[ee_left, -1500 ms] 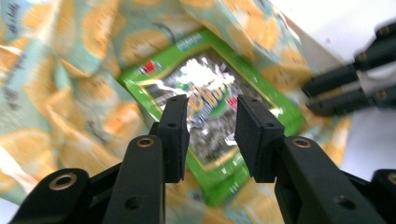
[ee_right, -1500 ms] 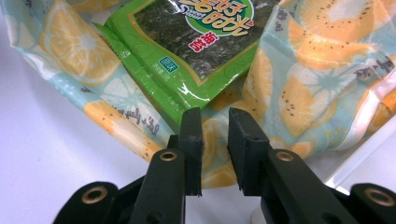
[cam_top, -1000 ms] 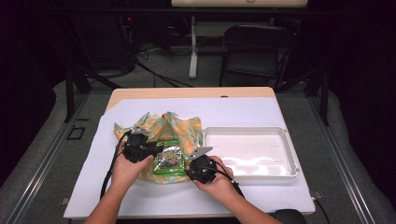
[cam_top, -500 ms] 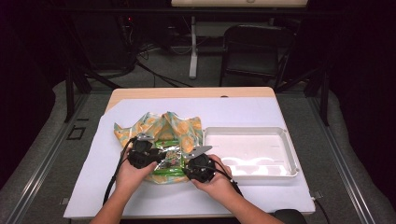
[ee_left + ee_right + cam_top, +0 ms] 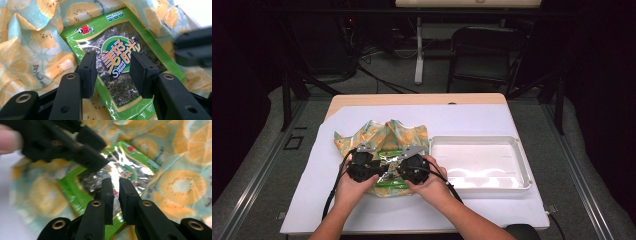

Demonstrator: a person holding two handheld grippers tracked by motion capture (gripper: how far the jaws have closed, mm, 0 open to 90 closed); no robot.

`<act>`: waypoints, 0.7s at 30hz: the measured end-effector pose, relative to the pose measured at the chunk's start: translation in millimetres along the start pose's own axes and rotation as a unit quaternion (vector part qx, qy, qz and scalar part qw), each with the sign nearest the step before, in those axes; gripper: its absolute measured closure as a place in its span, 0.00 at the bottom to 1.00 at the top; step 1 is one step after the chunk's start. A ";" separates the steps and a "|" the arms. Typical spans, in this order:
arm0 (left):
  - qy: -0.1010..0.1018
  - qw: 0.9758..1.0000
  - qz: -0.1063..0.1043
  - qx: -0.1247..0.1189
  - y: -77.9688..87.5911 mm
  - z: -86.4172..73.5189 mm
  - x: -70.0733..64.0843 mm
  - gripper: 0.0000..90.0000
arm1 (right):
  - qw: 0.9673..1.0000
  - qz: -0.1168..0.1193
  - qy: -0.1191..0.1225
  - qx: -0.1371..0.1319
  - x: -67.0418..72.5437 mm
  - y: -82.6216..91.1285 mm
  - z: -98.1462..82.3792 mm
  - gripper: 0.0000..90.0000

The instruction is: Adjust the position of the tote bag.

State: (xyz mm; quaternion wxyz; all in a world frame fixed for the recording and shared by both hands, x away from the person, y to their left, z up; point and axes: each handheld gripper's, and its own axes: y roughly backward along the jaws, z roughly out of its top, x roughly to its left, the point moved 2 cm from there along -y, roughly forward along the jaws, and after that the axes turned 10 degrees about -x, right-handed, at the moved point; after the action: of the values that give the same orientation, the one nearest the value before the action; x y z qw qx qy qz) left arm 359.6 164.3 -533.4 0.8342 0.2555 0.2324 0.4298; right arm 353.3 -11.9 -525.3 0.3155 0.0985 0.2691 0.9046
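Observation:
A green seaweed snack packet [image 5: 389, 183] lies on a crumpled cloth [image 5: 382, 132] printed with orange and kiwi slices. My left gripper [image 5: 374, 167] hovers over the packet [image 5: 117, 32]. Its jaws [image 5: 112, 70] are open and have just been opening, with nothing between the pads. My right gripper [image 5: 401, 169] faces it from the right, just above the shiny packet [image 5: 132, 157]. Its jaws [image 5: 116, 190] have just been closing to a narrow gap, with nothing between them. The left gripper's jaws [image 5: 62, 147] cross the top of the right gripper view.
A white plastic tray [image 5: 522, 165] sits right of the cloth on the white table cover [image 5: 312, 200]. The cloth [image 5: 30, 42] spreads around the packet on all sides. A black chair [image 5: 484, 55] and cables stand beyond the table's far edge.
My right gripper has moved left and a little farther away, closing in on the left gripper above the packet. The left gripper has shifted only slightly.

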 end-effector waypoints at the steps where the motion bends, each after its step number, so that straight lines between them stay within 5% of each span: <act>1: 0.000 1.000 -0.001 0.000 0.0 0.0 0.4 0.63 | 1.000 -0.001 -0.001 0.001 -1.8 -2.3 -0.6 0.92; 8: 0.002 1.000 0.003 -0.002 0.7 -0.8 3.5 0.63 | 0.999 -0.035 -0.006 0.013 -17.2 -6.8 -5.2 0.92; 21: 0.017 1.000 0.006 0.004 -0.2 -3.7 9.1 0.59 | 0.997 -0.050 -0.059 0.030 -42.0 -5.5 -15.4 0.88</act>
State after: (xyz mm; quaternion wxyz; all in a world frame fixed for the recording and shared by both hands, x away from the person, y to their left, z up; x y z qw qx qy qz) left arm 362.2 172.6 -537.9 0.8267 0.2525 0.2471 0.4379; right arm 383.6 -41.0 -541.5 0.3725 0.1477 0.2820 0.8717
